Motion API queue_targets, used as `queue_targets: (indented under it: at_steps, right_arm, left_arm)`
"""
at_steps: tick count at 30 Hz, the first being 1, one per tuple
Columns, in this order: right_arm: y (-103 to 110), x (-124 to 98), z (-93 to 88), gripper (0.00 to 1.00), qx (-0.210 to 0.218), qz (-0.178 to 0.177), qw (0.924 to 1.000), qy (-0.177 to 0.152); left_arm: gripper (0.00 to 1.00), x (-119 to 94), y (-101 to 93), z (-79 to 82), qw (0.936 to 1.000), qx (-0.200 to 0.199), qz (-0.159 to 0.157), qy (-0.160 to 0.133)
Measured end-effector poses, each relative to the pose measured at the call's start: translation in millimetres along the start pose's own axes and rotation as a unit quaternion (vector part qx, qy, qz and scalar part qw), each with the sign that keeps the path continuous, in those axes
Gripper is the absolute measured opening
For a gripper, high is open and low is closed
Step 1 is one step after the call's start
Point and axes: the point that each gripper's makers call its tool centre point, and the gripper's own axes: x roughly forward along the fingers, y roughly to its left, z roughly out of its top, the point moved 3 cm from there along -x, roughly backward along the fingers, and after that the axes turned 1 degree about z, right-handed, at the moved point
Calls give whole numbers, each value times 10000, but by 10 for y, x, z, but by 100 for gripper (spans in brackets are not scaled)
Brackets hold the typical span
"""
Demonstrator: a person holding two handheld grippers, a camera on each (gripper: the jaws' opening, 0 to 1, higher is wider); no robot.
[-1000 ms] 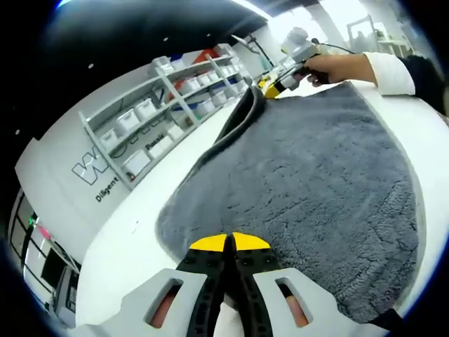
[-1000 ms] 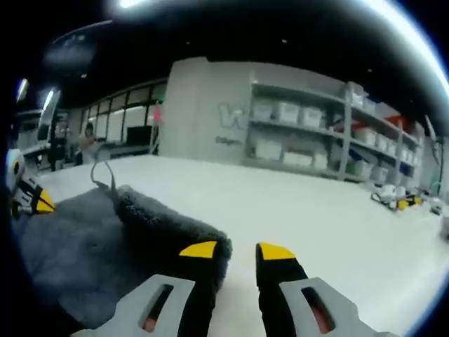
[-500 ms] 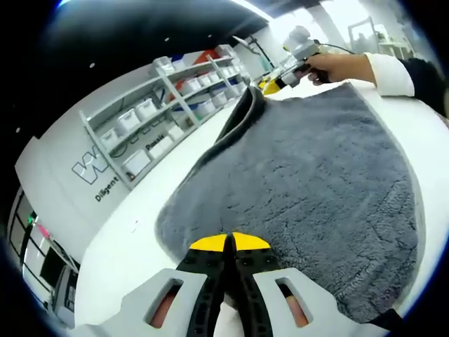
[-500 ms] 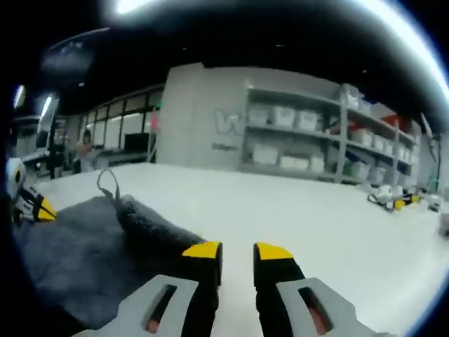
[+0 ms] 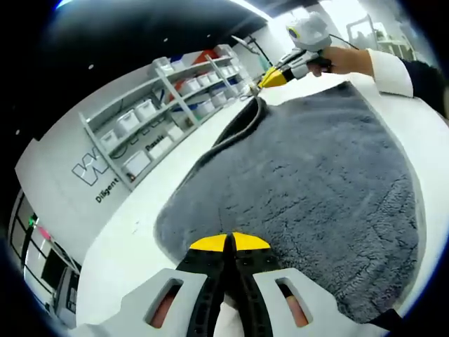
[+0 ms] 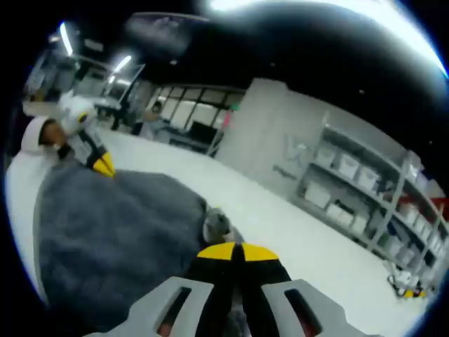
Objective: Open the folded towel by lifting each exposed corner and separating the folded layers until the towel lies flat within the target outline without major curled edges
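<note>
A grey fluffy towel point(image 5: 309, 175) lies spread over the white table point(image 5: 119, 246). My left gripper point(image 5: 229, 242) is shut, its yellow tips pressed together on the towel's near edge. At the far end, a hand in a white sleeve holds my right gripper point(image 5: 270, 77) at a raised, folded corner point(image 5: 247, 119). In the right gripper view the towel point(image 6: 119, 225) stretches away to the left. My right gripper point(image 6: 232, 251) is shut there, with a tuft of the towel's corner point(image 6: 217, 226) at its tips. The left gripper point(image 6: 104, 166) sits at the towel's far edge.
Grey shelving with white bins point(image 5: 161, 105) runs along the wall behind the table, also seen as shelving point(image 6: 351, 182) in the right gripper view. Bare white table point(image 6: 295, 225) lies beyond the towel. Small items point(image 6: 403, 284) sit far off at its right end.
My right gripper went from open beside the folded edge to shut at the towel's corner, and it rose and turned. The left gripper has stayed where it was.
</note>
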Motion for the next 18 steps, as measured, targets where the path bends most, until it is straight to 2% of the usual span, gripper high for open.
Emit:
queue_targets:
  at_steps: [2, 3, 5, 7, 8, 9, 11, 14, 18]
  right_arm:
    - [-5, 49, -19, 15, -256, -110, 9996, 64]
    - [64, 79, -22, 18, -336, 18, 9994, 78]
    - [111, 108, -45, 18, -505, 123, 9986, 133]
    - [104, 136, -71, 19, -680, 62, 9974, 226]
    - [65, 186, -111, 19, -896, -53, 9954, 336]
    - [73, 214, -124, 19, -888, -39, 9954, 346]
    - [51, 255, -151, 17, -951, -61, 9947, 396]
    - [-18, 264, -103, 4, -944, -227, 9948, 319]
    - [-95, 300, -70, 1, -992, -429, 9937, 292]
  left_arm:
    - [0, -1, -2, 2, 10000, 46, 7, 3]
    - [0, -1, -3, 3, 10000, 70, 10, 2]
    - [0, -1, -4, 4, 10000, 96, 13, 0]
    - [0, 1, -3, 5, 9999, 107, 14, 0]
    - [0, 5, -3, 6, 9999, 123, 15, -2]
    - [0, 6, -2, 7, 9999, 129, 16, -2]
    - [0, 8, -2, 9, 9999, 143, 19, -2]
    - [0, 12, 0, 12, 9999, 157, 18, -2]
    - [0, 16, 4, 14, 9999, 161, 17, 0]
